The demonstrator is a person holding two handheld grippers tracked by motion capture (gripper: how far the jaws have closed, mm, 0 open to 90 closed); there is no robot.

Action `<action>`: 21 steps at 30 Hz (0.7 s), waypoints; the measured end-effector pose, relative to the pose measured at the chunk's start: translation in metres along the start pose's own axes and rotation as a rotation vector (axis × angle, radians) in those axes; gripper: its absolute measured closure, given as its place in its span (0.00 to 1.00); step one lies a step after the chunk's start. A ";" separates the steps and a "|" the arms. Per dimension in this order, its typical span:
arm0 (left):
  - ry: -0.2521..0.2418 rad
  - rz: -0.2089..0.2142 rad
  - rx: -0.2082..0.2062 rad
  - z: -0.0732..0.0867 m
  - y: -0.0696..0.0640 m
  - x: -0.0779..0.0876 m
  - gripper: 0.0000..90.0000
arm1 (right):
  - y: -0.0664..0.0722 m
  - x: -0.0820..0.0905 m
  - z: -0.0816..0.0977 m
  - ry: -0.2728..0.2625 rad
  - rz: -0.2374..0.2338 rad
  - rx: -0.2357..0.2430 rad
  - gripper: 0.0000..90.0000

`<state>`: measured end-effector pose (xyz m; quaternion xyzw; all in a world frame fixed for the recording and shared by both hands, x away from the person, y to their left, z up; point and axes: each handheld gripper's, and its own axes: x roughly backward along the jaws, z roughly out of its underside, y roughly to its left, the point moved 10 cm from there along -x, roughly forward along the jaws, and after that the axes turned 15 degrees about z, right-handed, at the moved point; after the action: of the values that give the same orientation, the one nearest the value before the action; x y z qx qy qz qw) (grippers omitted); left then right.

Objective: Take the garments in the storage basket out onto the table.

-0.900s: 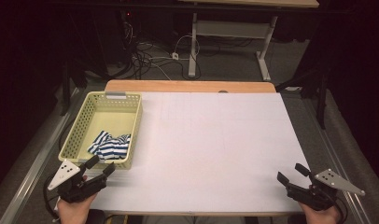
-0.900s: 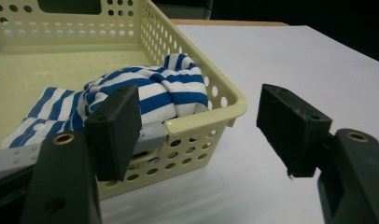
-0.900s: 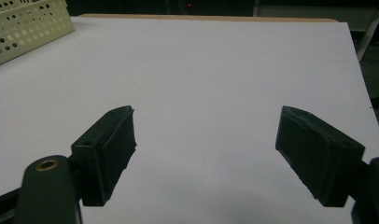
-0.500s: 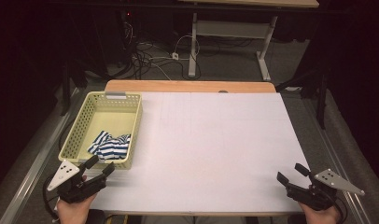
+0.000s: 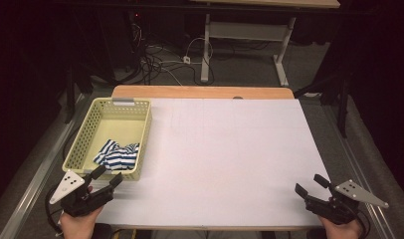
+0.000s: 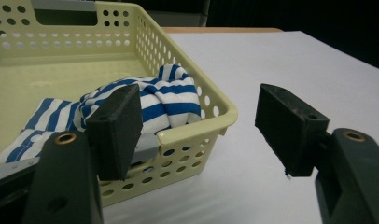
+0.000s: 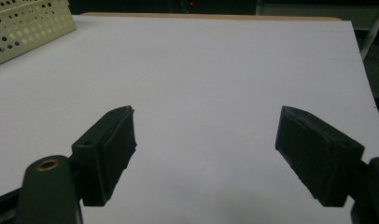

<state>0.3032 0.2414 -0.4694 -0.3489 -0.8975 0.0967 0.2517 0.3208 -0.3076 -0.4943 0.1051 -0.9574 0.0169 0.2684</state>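
The crumpled blue-and-white striped cloth [image 5: 116, 155] lies in the near end of the pale yellow perforated plastic basket [image 5: 85, 134], at the left of the high view on the white desk [image 5: 230, 159]. The left gripper [image 5: 106, 178] sits at the lower left just short of the basket, jaws wide open and empty, probably lined up to reach in. The right gripper [image 5: 310, 185] waits at the lower right, well apart, jaws also open over bare desk.

White-topped table [image 5: 230, 159], wooden strip along far edge. Pale yellow perforated basket [image 5: 85, 137] at left side, standing directly on top, near front corner.
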 end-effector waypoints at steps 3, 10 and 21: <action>-0.002 -0.003 -0.008 -0.002 -0.001 0.001 0.34 | 0.000 0.000 0.000 0.003 -0.003 0.001 0.23; -0.024 0.003 -0.008 -0.010 -0.002 0.002 0.34 | 0.000 -0.001 0.000 0.007 -0.006 0.000 0.23; -0.025 0.009 -0.013 -0.019 -0.005 -0.003 0.34 | 0.001 -0.001 0.000 0.007 -0.001 0.009 0.24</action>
<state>0.3121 0.2354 -0.4530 -0.3533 -0.8996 0.0966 0.2377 0.3215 -0.3065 -0.4952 0.1067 -0.9563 0.0213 0.2713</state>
